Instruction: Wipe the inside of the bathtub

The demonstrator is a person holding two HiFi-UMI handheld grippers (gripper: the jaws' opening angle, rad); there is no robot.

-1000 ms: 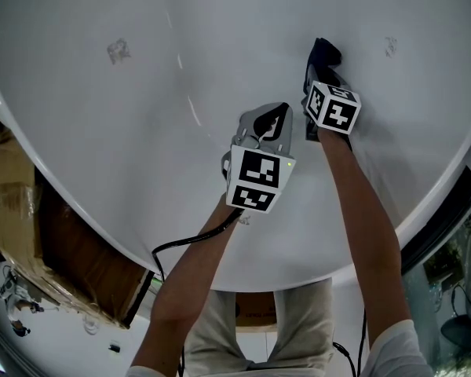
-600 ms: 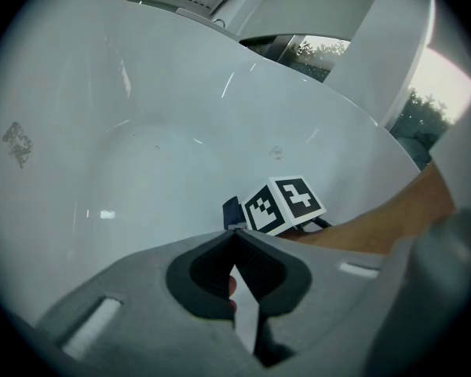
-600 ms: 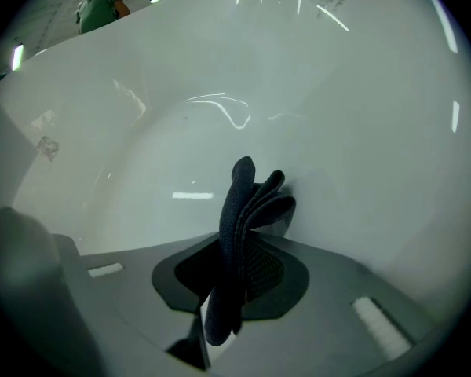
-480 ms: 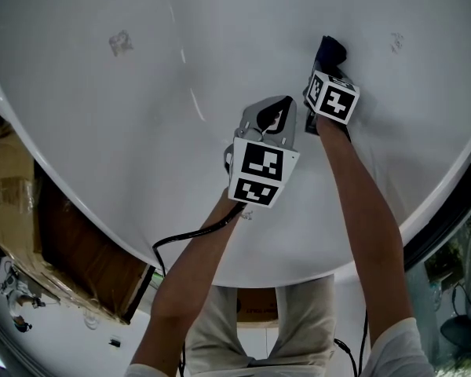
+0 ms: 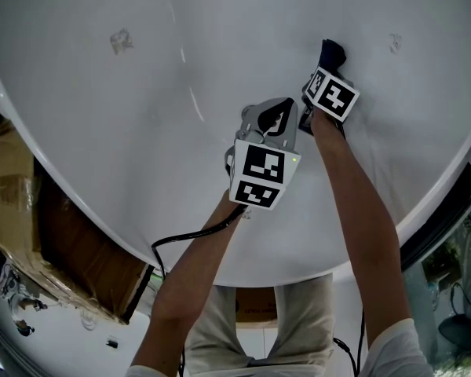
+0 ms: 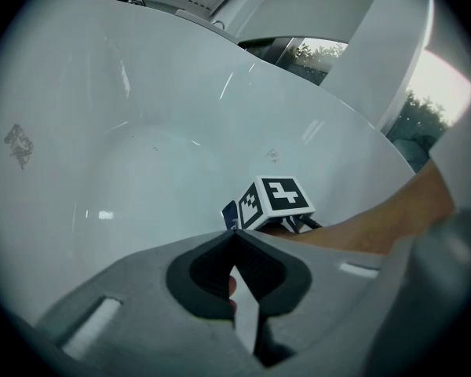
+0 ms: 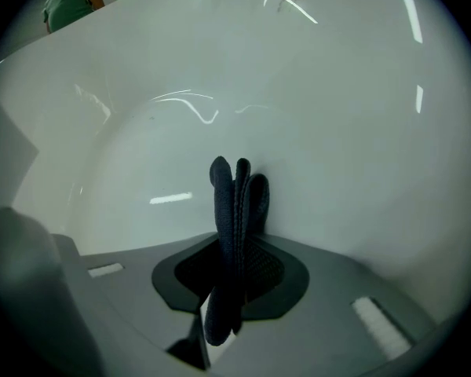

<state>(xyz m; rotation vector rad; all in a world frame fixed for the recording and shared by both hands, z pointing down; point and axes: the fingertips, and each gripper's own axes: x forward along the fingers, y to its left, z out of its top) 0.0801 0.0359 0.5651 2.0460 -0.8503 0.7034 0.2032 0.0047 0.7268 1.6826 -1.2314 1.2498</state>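
Note:
The white bathtub (image 5: 141,116) fills the head view, its curved inside wall (image 7: 314,116) glossy in the right gripper view. My right gripper (image 5: 323,73) is shut on a folded dark blue cloth (image 7: 234,210), whose top folds stick up past the jaws and lie against the tub wall. That cloth (image 5: 330,53) shows as a dark tip beyond the marker cube in the head view. My left gripper (image 5: 273,120) hangs just left of the right one, shut with nothing between its jaws. In the left gripper view its closed tips (image 6: 237,236) point toward the right gripper's marker cube (image 6: 273,201).
A small grey mark (image 5: 121,41) sits on the tub's inner surface at upper left, another (image 5: 393,43) at upper right. The tub's rounded rim (image 5: 102,234) runs along the lower left, with cardboard and a brown panel (image 5: 71,250) outside it. A black cable (image 5: 180,246) trails from the left gripper.
My right gripper with the cloth has slid slightly up and to the right along the tub wall. The left gripper has stayed almost where it was.

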